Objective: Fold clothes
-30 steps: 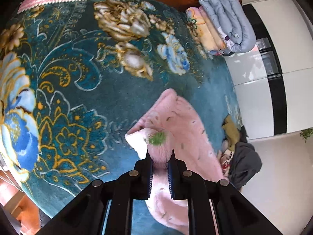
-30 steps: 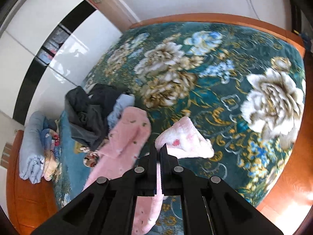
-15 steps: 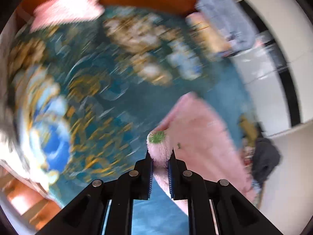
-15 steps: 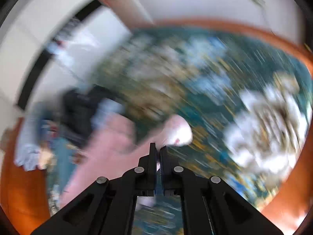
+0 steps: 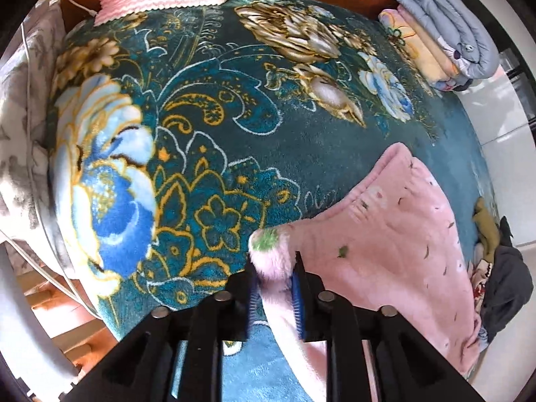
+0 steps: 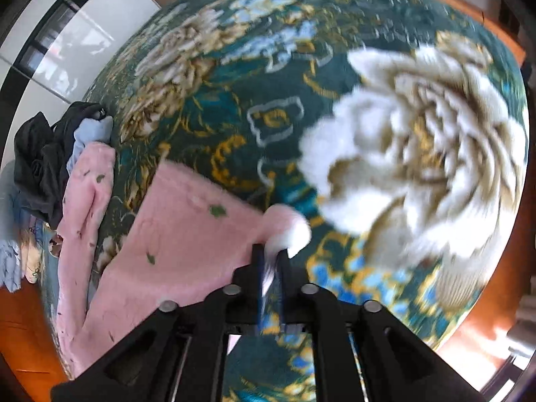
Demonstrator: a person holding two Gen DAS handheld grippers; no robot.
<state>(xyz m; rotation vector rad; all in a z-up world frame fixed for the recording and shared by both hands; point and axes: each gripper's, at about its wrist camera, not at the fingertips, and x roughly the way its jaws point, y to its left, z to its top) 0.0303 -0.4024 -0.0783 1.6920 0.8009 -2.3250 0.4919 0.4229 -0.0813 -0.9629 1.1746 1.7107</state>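
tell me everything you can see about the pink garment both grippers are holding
The pink garment is fluffy fleece, pale pink with small scattered green and dark flecks. It looks like pyjama trousers, though that is not certain. It lies spread on the floral blanket. The left gripper is shut on one corner, which bears a green patch; the right gripper pinches another, whitish corner. One long part trails towards the dark clothes pile and touches it.

Bright daylight filled both fisheye views; the right wrist view was motion-blurred, edges bent and darkly vignetted.
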